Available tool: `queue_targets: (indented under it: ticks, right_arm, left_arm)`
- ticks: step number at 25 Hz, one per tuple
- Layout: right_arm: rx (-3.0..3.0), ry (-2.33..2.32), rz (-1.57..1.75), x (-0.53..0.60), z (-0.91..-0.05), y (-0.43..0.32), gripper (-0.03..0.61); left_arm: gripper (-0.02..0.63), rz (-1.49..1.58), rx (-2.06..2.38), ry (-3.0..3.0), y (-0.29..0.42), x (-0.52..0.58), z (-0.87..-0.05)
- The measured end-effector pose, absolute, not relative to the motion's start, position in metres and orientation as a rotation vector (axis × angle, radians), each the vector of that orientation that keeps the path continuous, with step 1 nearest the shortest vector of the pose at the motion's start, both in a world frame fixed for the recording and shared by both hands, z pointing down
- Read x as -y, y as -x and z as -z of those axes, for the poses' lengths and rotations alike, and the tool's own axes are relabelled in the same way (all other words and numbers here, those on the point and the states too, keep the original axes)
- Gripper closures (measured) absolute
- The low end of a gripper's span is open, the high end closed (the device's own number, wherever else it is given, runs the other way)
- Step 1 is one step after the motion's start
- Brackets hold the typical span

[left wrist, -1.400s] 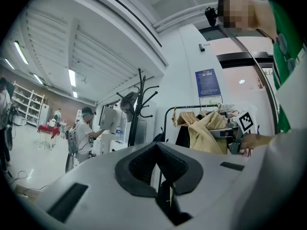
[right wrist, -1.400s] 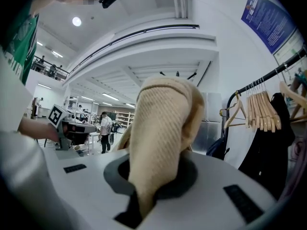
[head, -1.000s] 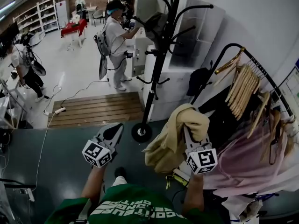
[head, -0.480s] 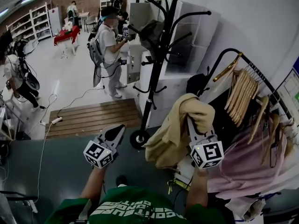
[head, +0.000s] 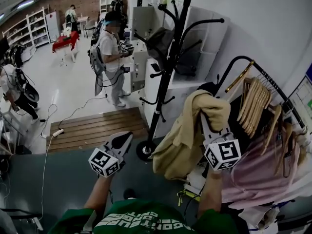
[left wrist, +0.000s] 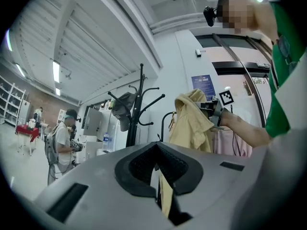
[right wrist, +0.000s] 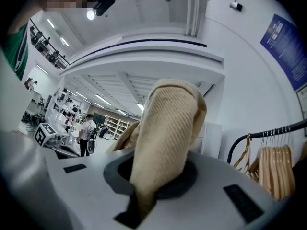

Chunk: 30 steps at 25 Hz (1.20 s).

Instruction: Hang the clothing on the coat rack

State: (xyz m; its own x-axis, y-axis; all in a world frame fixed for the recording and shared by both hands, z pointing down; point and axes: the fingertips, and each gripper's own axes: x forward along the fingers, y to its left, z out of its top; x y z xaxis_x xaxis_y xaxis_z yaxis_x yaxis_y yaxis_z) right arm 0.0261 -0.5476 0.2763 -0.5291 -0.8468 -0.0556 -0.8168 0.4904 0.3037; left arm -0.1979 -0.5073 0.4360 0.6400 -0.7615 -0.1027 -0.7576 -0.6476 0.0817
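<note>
In the head view the black coat rack [head: 165, 72] stands ahead, its round base [head: 145, 150] on the floor. A dark item [head: 160, 41] hangs from one of its hooks. My right gripper [head: 208, 120] is raised to the rack's right and is shut on a yellow garment [head: 183, 140]. The cloth drapes over the jaws and hangs down to the left. In the right gripper view the garment [right wrist: 168, 123] fills the jaws of that gripper [right wrist: 152, 178]. My left gripper [head: 121, 141] hangs lower left, shut and empty. Its own view shows its jaws [left wrist: 157, 178], the rack [left wrist: 136, 109] and the garment [left wrist: 189, 123].
A black clothes rail with wooden hangers [head: 253, 99] and a pink garment [head: 253, 172] stands at the right. A white cabinet [head: 197, 48] is behind the rack. A wooden step [head: 97, 126] lies at the left, and a person in a white shirt [head: 108, 52] stands beyond it.
My right gripper has lifted the yellow garment a little higher and to the right. The left gripper has hardly moved.
</note>
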Motion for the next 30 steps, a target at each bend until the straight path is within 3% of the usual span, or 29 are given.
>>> queue_targets:
  ticks: [15,30]
  right_arm:
    - [2.579,-1.591,0.558,0.604,-0.214,-0.003,0.537]
    - [2.495,-1.612,0.455,0.671,-0.24,0.017,0.537]
  left_arm:
    - [0.62,0.186,1.171,-2.866,0.218,0.533,-0.431]
    - [0.62,0.171,1.167,-2.851,0.246,0.56,-0.439]
